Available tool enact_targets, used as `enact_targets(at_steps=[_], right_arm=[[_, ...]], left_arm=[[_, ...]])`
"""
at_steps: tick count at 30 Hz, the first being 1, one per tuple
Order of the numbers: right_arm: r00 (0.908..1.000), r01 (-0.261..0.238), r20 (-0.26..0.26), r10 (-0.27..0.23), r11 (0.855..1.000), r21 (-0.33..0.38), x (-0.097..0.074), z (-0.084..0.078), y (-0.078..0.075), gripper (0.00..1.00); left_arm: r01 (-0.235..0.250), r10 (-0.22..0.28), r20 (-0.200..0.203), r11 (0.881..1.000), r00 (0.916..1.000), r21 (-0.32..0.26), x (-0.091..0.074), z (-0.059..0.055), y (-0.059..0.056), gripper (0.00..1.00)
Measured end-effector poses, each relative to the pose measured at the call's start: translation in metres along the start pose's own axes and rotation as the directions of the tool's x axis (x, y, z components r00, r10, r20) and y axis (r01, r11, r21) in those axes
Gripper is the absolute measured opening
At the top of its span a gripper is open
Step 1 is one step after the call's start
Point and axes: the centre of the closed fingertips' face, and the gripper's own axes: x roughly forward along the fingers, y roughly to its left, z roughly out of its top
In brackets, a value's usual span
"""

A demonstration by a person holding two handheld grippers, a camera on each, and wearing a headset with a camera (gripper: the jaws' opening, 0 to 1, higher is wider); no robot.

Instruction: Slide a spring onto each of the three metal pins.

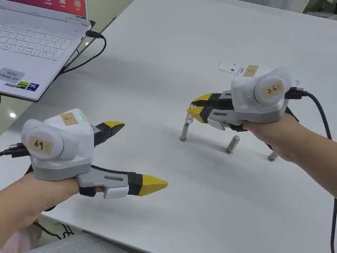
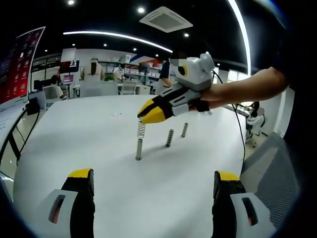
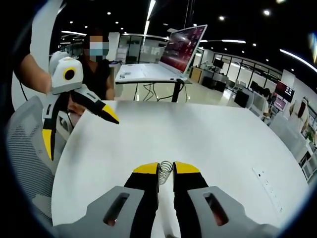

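Spring [image 1: 189, 116] sat over the top of the left pin [image 1: 184, 133], which stood upright on the desk [image 1: 158, 63]. Right gripper [image 1: 195, 106] jaws were clamped on the spring's upper coils. Second pin [image 1: 232, 144] and third pin [image 1: 272, 156] stood near, each already wearing a spring. Left gripper [image 1: 138, 154] hovered well apart, jaws wide apart. Laptop [image 1: 31, 42] lay past the desk's left edge

**A:** where are the springs at?

**B:** two sleeved pins [image 1: 233, 144] [image 1: 273, 156] stand side by side, coils covering them. The bare pin [image 1: 183, 134] stands apart from them, steel shaft showing. Its spring [image 1: 190, 113] sits on just the top end, pinched in the right gripper [image 1: 198, 106].
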Motion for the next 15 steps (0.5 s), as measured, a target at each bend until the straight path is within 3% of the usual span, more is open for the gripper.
enact_targets(at_steps=[15], right_arm=[[0.9995,-0.02,-0.023,0.02,1.0,-0.006,0.005,-0.006,0.005,0.08]], left_arm=[[0.004,-0.004,-0.007,1.0,1.0,-0.007,0.0,-0.0028,-0.001,0.98]])
